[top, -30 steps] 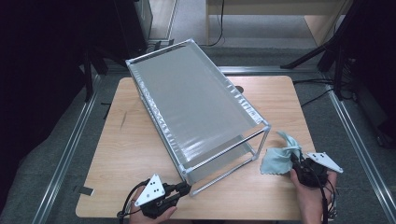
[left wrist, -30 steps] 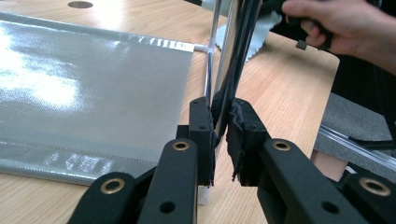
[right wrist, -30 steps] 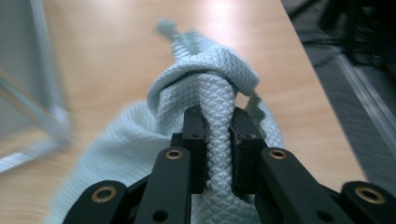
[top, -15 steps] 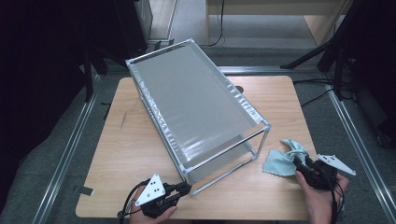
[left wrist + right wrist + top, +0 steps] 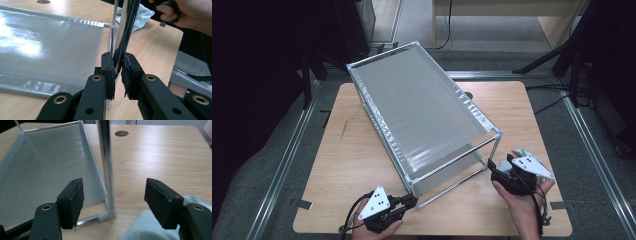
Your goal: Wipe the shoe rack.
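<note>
A metal-framed rack (image 5: pixel 422 115) with silver fabric shelves stands slantwise on the wooden table (image 5: pixel 357 160). My left gripper (image 5: pixel 411 201) is at the rack's near-left corner, shut on its upright post (image 5: pixel 121 32); the black pads (image 5: pixel 131 72) squeeze the chrome tube. My right gripper (image 5: pixel 492 167) is at the near-right corner, and its jaws have just been opening. In the right gripper view that gripper (image 5: pixel 113 200) is open, with the corner post (image 5: pixel 106 165) in the gap and touching neither pad. A pale green cloth (image 5: pixel 150 227) lies on the table under it.
A round cable hole (image 5: pixel 121 133) sits in the tabletop beyond the rack. The cloth (image 5: pixel 523 151) lies near the table's right edge. Metal floor rails (image 5: pixel 287 165) run along both sides of the table. Dark stands and cables are behind it.
The right gripper has let go of the cloth, opened its jaws and moved left to the rack's near-right post. The left gripper has stayed clamped on its post.
</note>
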Tool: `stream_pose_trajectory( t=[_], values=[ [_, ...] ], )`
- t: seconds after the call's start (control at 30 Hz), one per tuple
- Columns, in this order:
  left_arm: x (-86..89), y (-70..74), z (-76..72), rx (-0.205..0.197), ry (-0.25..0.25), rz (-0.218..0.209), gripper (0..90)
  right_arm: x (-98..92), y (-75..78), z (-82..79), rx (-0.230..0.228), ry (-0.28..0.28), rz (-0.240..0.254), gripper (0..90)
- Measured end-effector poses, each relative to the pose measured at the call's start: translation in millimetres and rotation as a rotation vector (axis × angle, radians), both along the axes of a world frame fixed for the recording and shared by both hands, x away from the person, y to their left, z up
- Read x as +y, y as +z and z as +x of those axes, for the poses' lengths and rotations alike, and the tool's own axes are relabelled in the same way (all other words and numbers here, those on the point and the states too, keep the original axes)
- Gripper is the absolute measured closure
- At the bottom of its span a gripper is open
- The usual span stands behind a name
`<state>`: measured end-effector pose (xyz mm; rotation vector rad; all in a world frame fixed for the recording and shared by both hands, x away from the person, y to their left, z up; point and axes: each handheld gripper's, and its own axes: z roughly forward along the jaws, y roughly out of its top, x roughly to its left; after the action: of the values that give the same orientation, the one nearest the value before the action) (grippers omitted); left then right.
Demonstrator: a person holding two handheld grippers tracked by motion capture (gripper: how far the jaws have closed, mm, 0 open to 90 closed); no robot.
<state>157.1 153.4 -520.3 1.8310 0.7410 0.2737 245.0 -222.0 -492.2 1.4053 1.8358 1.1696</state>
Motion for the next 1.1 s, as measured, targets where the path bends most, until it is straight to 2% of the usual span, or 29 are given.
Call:
stream_pose_trajectory(
  t=[0.07, 0.17, 0.2, 0.27, 0.3, 0.33, 0.37, 0.47, 0.63, 0.8, 0.87, 0.9, 0.97, 1.1],
  values=[
    [-0.6, -0.2, 0.6, -0.001, 0.003, 0.0, 80.3, 8.7, -5.1, 9.3, 0.018, -0.017, 0.024, 32.1],
    [-0.5, -0.4, 1.8, 0.0, 0.001, 0.0, 80.3, 16.4, -10.4, 20.7, 0.053, -0.065, 0.04, 40.8],
    [-0.4, -0.4, 2.1, 0.0, 0.001, 0.0, 80.3, 16.6, -11.0, 24.3, 0.062, -0.071, 0.074, 48.4],
    [-0.4, -0.7, 3.1, -0.002, 0.001, 0.0, 80.3, 14.5, -11.8, 28.5, 0.059, -0.069, 0.105, 61.8],
    [-0.3, -0.7, 3.4, -0.002, 0.001, 0.001, 80.3, 13.6, -12.3, 30.5, 0.067, -0.061, 0.12, 64.5],
    [-0.4, -0.7, 3.4, -0.002, 0.002, 0.001, 80.3, 13.3, -13.0, 32.1, 0.069, -0.055, 0.128, 71.2],
    [-0.5, -0.8, 3.5, -0.003, 0.003, 0.002, 80.3, 13.7, -13.6, 32.9, 0.059, -0.054, 0.12, 75.5],
    [-1.8, -0.8, 4.3, -0.003, 0.011, 0.003, 80.4, 16.8, -15.3, 36.1, 0.035, -0.059, 0.091, 77.4],
    [-5.8, -1.3, 6.8, -0.005, 0.021, 0.005, 80.6, 23.6, -17.0, 47.0, 0.011, -0.072, 0.063, 78.5],
    [-10.3, -0.2, 9.4, -0.004, 0.022, 0.023, 80.8, 44.6, -17.9, 70.5, -0.015, -0.092, 0.005, 79.9],
    [-11.7, -0.3, 11.1, -0.003, 0.021, 0.026, 80.6, 55.5, -18.8, 82.3, -0.023, -0.08, -0.023, 80.0],
    [-12.7, -0.4, 11.9, -0.004, 0.02, 0.027, 80.7, 59.2, -18.4, 88.4, -0.018, -0.067, -0.03, 77.7],
    [-16.1, -0.7, 13.9, -0.002, 0.027, 0.022, 80.6, 62.9, -15.1, 96.7, 0.014, -0.029, -0.004, 65.3],
    [-23.8, 0.1, 19.9, -0.003, 0.032, 0.029, 80.7, 58.3, -5.3, 85.7, 0.023, -0.044, 0.04, 48.5]
  ],
)
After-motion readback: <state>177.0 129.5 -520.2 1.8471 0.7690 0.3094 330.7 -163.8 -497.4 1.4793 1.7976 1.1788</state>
